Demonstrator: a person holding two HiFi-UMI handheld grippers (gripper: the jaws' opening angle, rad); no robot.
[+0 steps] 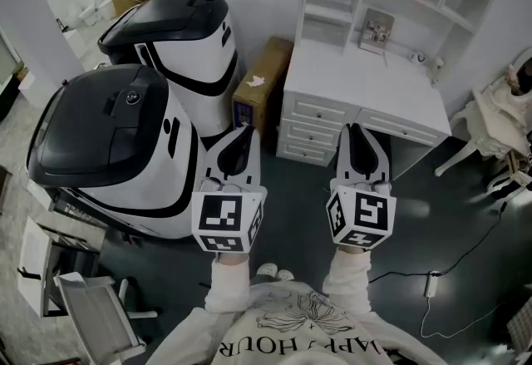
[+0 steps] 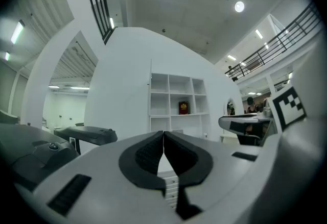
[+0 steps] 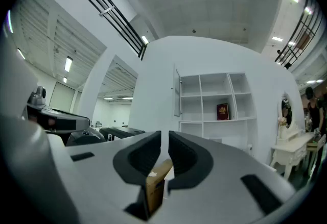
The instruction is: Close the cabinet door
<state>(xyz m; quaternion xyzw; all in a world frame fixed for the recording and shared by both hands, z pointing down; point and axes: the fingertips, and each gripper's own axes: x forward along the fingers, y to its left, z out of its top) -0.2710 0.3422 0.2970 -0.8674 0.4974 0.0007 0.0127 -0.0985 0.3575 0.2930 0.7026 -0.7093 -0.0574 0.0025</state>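
Two big black-and-white machines (image 1: 125, 139) standing left of the left tool (image 1: 240, 137). White cabinet (image 1: 332, 18) standing ahead of both tools, its door (image 3: 177, 93) hanging open, upper left. Left tool pressing its jaws together, empty. Right tool (image 1: 359, 135) keeping a narrow gap, gripping nothing.

Cabinet door stands open

The white door (image 3: 177, 91) hangs at the top left corner of the white open-shelved cabinet (image 3: 212, 108). It is swung outward from that left edge, so the right gripper view shows it nearly edge-on as a narrow upright panel, covering none of the compartments beside it.
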